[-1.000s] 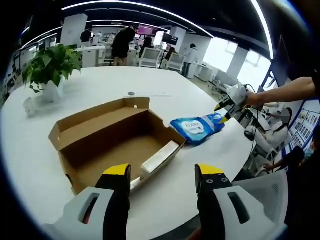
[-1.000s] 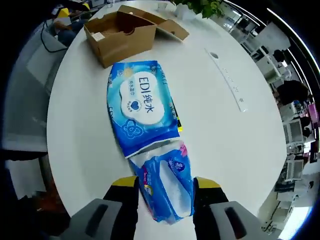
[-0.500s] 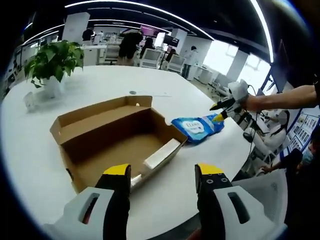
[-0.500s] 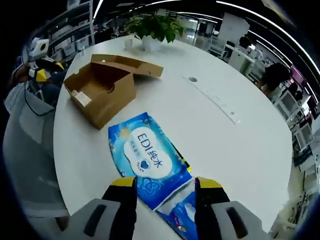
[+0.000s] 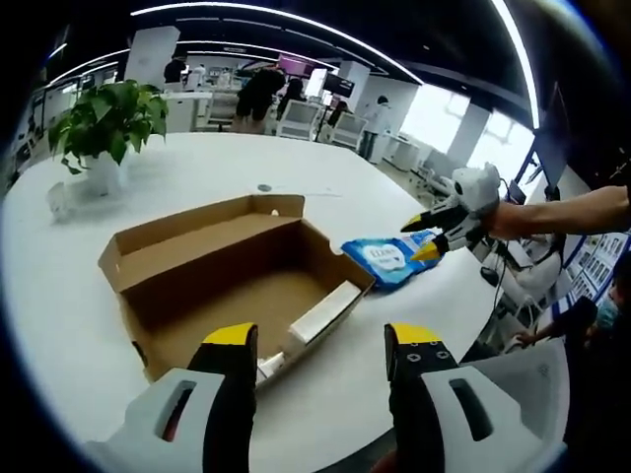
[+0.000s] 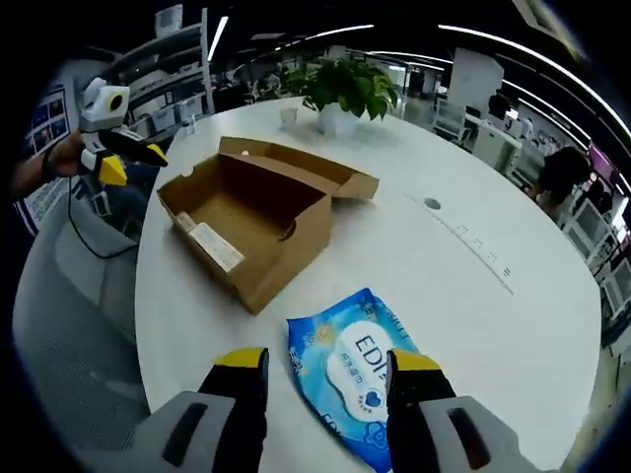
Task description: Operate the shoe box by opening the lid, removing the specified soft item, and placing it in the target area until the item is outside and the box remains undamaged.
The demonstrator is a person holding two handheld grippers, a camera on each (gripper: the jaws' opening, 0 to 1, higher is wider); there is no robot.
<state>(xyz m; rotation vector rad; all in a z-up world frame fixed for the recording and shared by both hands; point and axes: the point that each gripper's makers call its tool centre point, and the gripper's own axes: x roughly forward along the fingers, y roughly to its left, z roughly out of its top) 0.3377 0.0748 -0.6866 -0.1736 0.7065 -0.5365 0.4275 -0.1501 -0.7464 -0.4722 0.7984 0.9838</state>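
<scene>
From my seat the blue wipes pack lies flat on the table, low centre of the right gripper view, partly between my spread, empty right gripper jaws (long axis probably running away up-left toward the open shoe box), left gripper also open and farther off.

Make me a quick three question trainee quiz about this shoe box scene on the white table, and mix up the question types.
1. True or false: the brown cardboard shoe box has its lid open.
2. Where does the blue wet wipes pack lie? A inside the box, B on the round white table beside the box, C on a chair.
3. Fill in: the right gripper is ___ (open or shut).

Key: 1 true; 2 B; 3 open.
</scene>
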